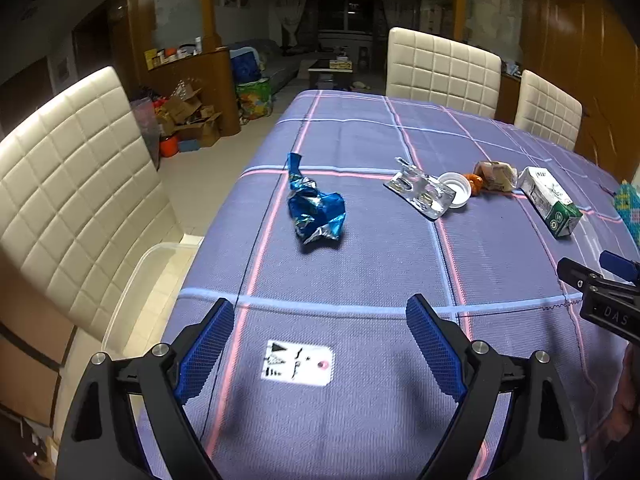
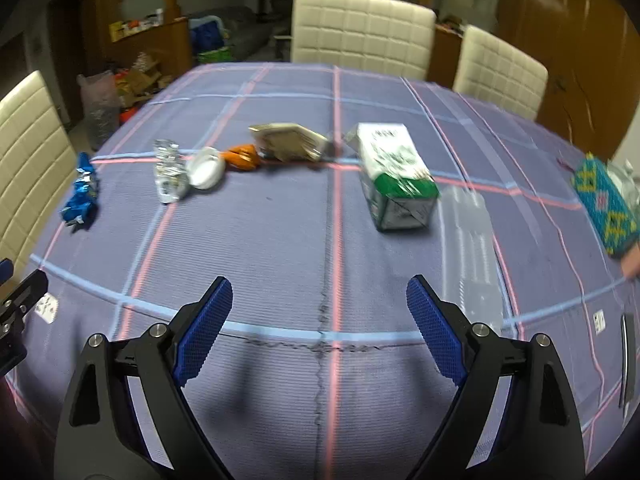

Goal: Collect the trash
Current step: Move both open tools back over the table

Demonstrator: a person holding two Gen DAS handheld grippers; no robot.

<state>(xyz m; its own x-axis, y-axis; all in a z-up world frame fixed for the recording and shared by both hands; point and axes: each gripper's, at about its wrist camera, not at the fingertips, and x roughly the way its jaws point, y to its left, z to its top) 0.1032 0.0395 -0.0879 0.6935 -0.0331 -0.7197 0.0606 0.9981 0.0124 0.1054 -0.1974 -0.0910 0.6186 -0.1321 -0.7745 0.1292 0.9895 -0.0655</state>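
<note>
A crumpled blue foil wrapper (image 1: pixel 314 208) lies on the purple checked tablecloth (image 1: pixel 360 264), straight ahead of my open, empty left gripper (image 1: pixel 320 320). Further right lie a clear blister pack (image 1: pixel 420 192), a white lid (image 1: pixel 456 190), an orange scrap (image 1: pixel 474 182), a crumpled brown packet (image 1: pixel 496 176) and a green-and-white carton (image 1: pixel 550 200) on its side. In the right wrist view my open, empty right gripper (image 2: pixel 320 300) faces the carton (image 2: pixel 394 176), with the brown packet (image 2: pixel 292 140), orange scrap (image 2: pixel 242 156), lid (image 2: pixel 206 168), blister pack (image 2: pixel 170 178) and wrapper (image 2: pixel 82 192) to its left.
A clear plastic bin (image 1: pixel 140 280) sits on the cream chair (image 1: pixel 72 184) at the table's left edge. Two cream chairs (image 1: pixel 442 68) stand at the far side. A beaded teal pouch (image 2: pixel 604 204) and a clear flat plastic piece (image 2: pixel 470 248) lie at right. A white sticker (image 1: pixel 298 364) is on the cloth.
</note>
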